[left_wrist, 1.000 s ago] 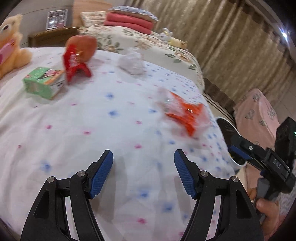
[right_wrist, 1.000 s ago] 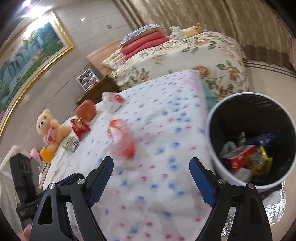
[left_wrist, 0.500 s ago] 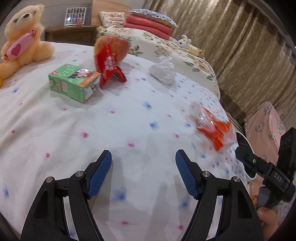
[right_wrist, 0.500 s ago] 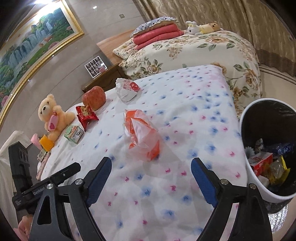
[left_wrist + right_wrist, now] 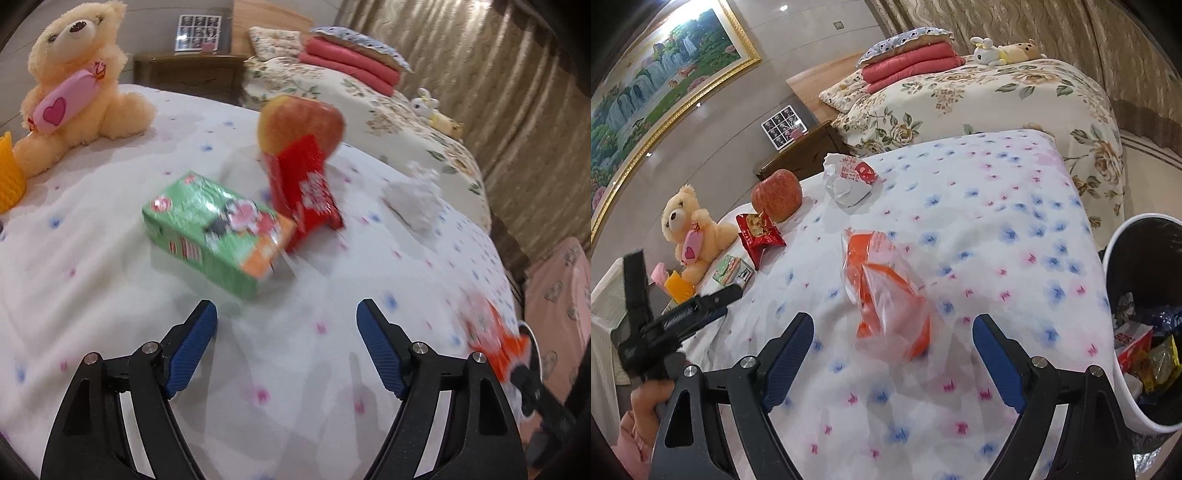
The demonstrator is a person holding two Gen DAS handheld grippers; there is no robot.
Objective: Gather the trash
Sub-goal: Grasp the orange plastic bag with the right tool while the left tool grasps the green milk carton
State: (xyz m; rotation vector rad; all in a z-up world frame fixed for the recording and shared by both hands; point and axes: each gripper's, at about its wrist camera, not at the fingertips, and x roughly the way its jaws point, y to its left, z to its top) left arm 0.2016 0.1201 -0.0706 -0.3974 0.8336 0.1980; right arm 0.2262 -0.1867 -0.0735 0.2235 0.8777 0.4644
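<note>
Two grippers hover over the flowered bedspread [image 5: 997, 206]: the left gripper [image 5: 286, 345] is spreading its jaws, empty, short of the green carton [image 5: 214, 232]; the right gripper [image 5: 894, 354] gapes around the orange bag [image 5: 886, 291], pads clear. Bin [image 5: 1123, 402] at the bed's edge, half cropped.

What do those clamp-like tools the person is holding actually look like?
Each is a two-fingered black plastic tool. The left gripper and right gripper have angular black arms with cut-out slots, silver rivets at the joints, and ribbed blue pads inside each finger. White lettering runs along the left one's body. A pink sleeve shows at the wrist.
</note>
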